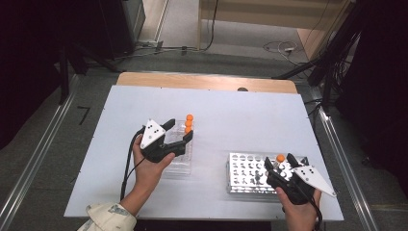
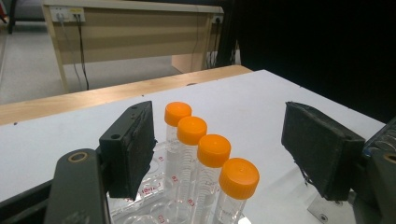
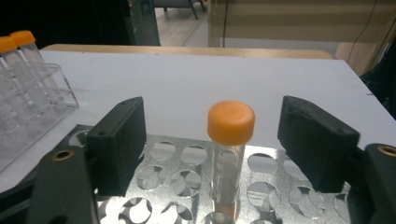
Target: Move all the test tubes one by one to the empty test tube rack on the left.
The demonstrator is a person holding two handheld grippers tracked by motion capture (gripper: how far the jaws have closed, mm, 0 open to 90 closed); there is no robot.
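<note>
Right gripper (image 3: 212, 140) stood unclenched around an orange-capped tube (image 3: 229, 149) upright in the metal rack (image 1: 240, 173), at the table's five o'clock; next, squeeze and lift. Left gripper (image 2: 219, 149) gaped, empty.

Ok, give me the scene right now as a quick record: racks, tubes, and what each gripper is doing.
clear rack: left side of the table, holds a row of four orange-capped tubes
metal rack: right side, one orange-capped tube standing upright in a hole
left gripper: open, jaws on either side of the row, not pressing
right gripper: open, jaws flank the single tube with gaps on both sides
</note>
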